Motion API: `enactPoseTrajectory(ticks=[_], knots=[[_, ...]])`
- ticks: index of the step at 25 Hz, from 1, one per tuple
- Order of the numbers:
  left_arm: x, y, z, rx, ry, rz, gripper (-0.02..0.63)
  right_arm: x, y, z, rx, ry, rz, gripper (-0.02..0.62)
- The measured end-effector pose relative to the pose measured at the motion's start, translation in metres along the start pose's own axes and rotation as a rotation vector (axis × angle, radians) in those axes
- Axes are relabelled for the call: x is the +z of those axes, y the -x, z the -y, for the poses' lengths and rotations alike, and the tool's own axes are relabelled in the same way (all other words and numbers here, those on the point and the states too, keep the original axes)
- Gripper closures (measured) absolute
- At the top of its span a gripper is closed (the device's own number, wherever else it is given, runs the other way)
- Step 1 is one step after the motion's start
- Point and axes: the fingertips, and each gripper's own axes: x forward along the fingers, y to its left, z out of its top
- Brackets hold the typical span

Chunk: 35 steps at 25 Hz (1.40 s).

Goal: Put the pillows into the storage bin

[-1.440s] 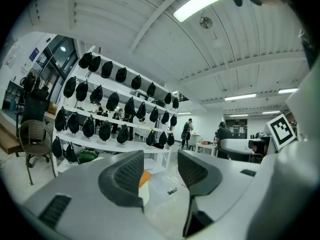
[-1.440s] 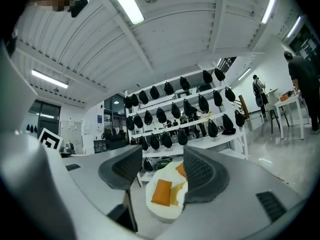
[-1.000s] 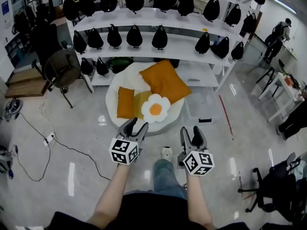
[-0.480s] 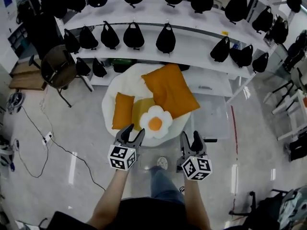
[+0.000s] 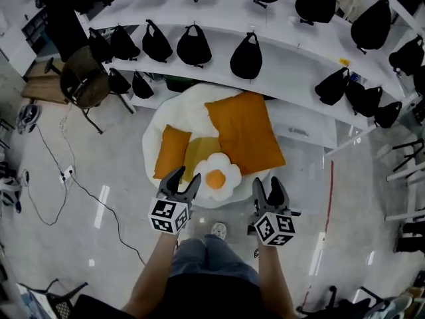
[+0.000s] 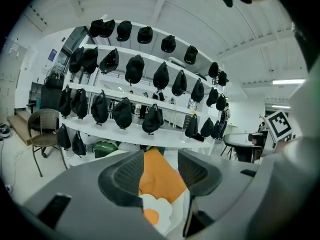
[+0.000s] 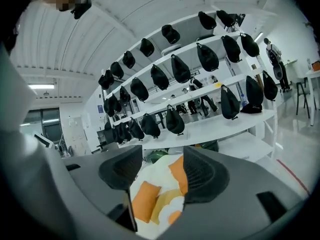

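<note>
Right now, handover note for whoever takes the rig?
Grippers: left gripper open, empty; right gripper open, empty. Neither touches a pillow.
Four pillows lie on the white cushion: large orange pillow, small orange pillow, yellow pillow, fried-egg pillow nearest.
What looks like a clear bin sits right of the cushion.
Done: nothing binned. Left: all four.

Bright, even light; fisheye-warped edges

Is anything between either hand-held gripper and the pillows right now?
Nothing visible. Both the left hand-held gripper and right hand-held gripper are open and empty, and the flower pillow lies ahead of them, unobstructed.
</note>
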Motion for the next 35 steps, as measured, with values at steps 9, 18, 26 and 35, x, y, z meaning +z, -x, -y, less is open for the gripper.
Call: enactPoseTrajectory(ticks=[9,18,26,35], knots=[[0.016,-0.017,-0.029,0.014,0.008,-0.001,0.4,0.015,-0.039,-0.012,0.024,0.045,-0.016,0.357],[0.029,-0.039,-0.033,-0.025,0.006,-0.036,0.4,0.023,-0.061,-0.005,0.0,0.052,-0.046,0.357],[-0.048,-0.082,-0.061,-0.001,0.007,-0.196,0.4,-0.04,-0.113,0.035,-0.025,-0.004,-0.163,0.357],[-0.251,-0.187,-0.121,-0.02,0.07,-0.372,0.381,-0.241,-0.203,0.114,-0.035,-0.026,-0.339,0.357]])
